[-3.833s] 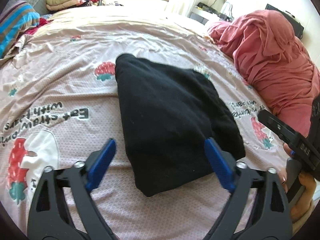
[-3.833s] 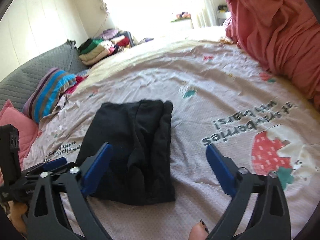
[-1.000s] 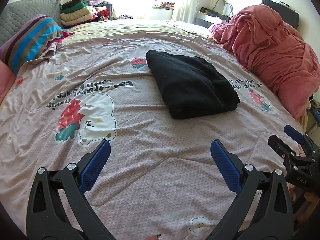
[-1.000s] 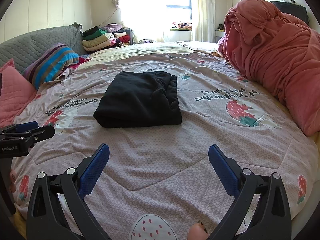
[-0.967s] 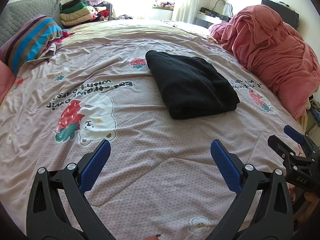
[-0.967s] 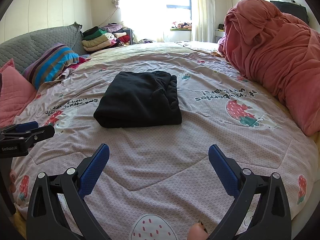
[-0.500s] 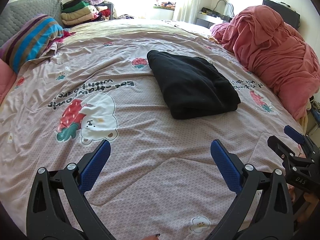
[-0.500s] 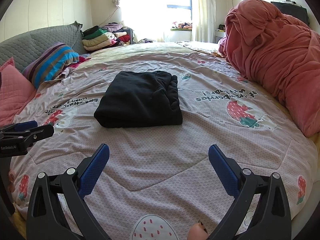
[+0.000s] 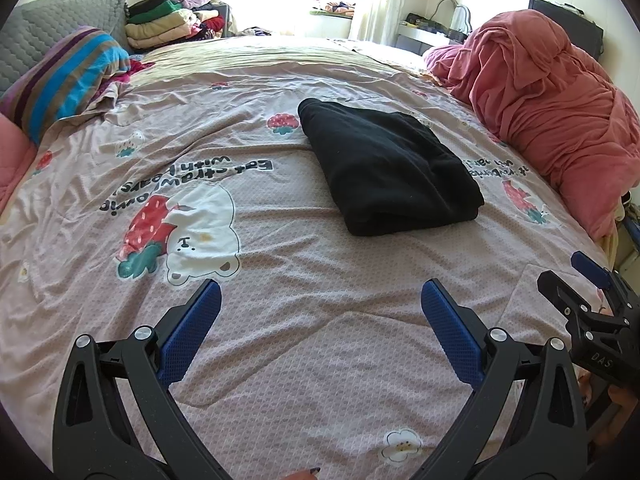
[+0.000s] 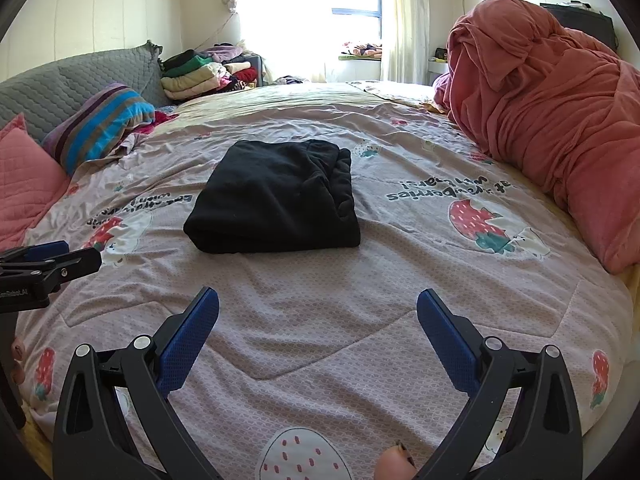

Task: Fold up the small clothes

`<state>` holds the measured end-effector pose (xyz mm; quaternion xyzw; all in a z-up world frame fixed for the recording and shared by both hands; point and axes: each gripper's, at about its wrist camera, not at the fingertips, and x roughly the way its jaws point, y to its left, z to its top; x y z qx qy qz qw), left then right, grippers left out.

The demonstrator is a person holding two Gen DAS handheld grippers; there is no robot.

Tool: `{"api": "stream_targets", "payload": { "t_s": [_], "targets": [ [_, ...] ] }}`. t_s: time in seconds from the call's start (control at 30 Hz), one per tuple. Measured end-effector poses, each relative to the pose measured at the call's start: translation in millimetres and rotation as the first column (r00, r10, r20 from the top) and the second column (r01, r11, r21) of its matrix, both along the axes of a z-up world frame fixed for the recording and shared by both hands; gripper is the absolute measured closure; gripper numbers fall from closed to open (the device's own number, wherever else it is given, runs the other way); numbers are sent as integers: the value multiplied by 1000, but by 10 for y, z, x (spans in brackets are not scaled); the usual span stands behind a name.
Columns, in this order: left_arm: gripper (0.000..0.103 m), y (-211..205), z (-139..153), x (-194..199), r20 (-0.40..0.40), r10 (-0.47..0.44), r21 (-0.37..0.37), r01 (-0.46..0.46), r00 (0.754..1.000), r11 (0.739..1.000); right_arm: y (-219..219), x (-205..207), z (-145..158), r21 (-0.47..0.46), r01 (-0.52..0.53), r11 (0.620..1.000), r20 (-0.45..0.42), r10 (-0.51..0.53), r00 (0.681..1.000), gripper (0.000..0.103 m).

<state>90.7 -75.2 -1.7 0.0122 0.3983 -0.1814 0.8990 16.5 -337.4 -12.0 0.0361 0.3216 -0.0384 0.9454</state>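
My left gripper [image 9: 320, 320] and right gripper [image 10: 318, 322] both hang released (nothing held), the folded black garment [image 10: 276, 200] lying well ahead between them, slightly nearer my right, long axis pointing away.

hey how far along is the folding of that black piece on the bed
Done, it seems: the black garment lies folded in a compact rectangle on the strawberry bedspread. In hand: nothing; the left gripper and right gripper are both open, apart from it. Left: no other loose small garment shows nearby, possibly only putting it away.
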Motion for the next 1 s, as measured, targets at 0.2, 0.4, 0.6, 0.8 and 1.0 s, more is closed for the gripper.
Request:
{"api": "stream_targets", "payload": {
  "t_s": [0.2,0.4,0.6,0.8,1.0],
  "targets": [
    [9,10,14,-17,2,15,10,-15,1000,1000,-8,-3,-10,-9,7,1000,-4,-7,1000,4],
    [9,24,48,-49,15,20,11,-21,1000,1000,-15,-10,-15,-15,20,1000,-9,-20,1000,4],
    [9,82,89,-79,28,47,16,-48,998,999,-86,-53,-12,-9,64,998,-10,-64,998,4],
    [9,463,125,57,-25,117,-34,-118,993,992,-477,-298,-26,-32,221,975,-9,-221,975,4],
    [9,1788,165,500,-80,378,-82,-384,922,920,-1842,-1041,-122,-96,633,769,5,-635,772,4]
  ]
}}
